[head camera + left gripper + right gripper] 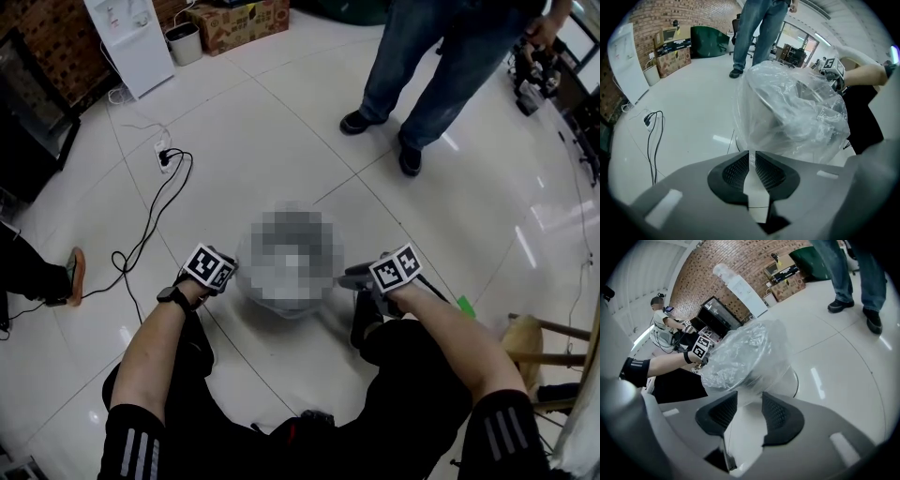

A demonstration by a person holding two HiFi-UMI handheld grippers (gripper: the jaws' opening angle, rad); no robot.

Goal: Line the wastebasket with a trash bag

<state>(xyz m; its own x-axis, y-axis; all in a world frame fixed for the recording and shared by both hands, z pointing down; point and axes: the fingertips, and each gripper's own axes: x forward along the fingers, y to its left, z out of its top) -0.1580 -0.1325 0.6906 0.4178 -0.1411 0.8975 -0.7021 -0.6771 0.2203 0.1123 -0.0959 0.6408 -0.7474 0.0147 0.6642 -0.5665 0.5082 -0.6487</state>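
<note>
The wastebasket stands on the white floor between my knees, under a mosaic patch in the head view. A clear trash bag is draped over it, puffed and crumpled above the metal rim. My left gripper is at the basket's left side, its jaws nearly together and pinching a thin strip of the bag's film. My right gripper is on the basket's right side, open, the bag just beyond its pads with nothing pressed between them. In the head view the left gripper and the right gripper flank the basket.
A person in jeans stands beyond the basket. A power strip with black cables lies on the floor to the left. A white cabinet, a small bin and a cardboard box line the far wall. A wooden stool is on my right.
</note>
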